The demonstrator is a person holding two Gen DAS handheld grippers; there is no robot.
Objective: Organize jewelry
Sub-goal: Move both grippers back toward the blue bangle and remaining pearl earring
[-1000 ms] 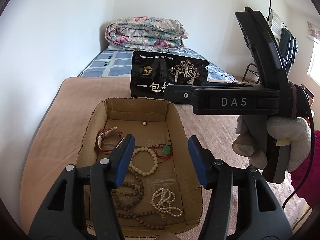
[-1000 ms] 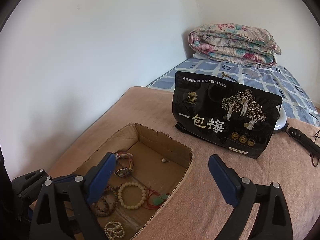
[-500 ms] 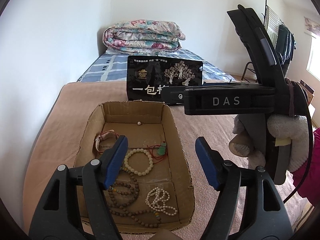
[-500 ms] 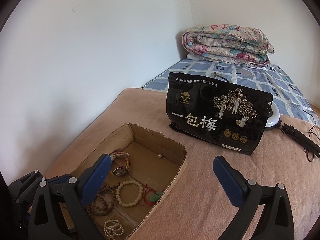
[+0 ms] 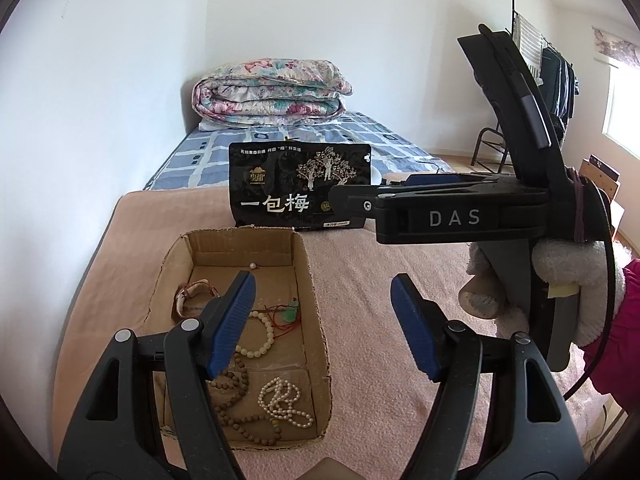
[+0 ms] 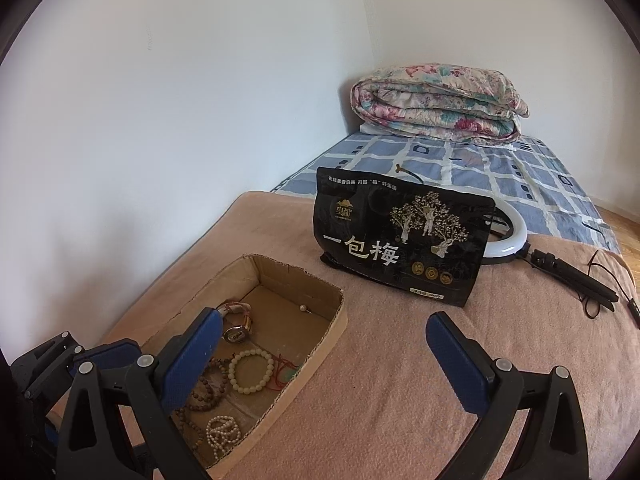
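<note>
While both the left gripper [image 5: 322, 322] and right gripper [image 6: 322, 354] hang wide open and empty, all visible jewelry lies in the shallow brown cardboard box [image 5: 316, 312] at 7 o'clock of the black printed pouch [image 5: 298, 186], so placing looks done, sorting undone.

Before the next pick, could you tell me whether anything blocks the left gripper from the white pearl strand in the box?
Nothing visible does. The left gripper is open above the topless cardboard box, and the white pearl strand lies uncovered on the floor beside the brown bead strand.
</note>
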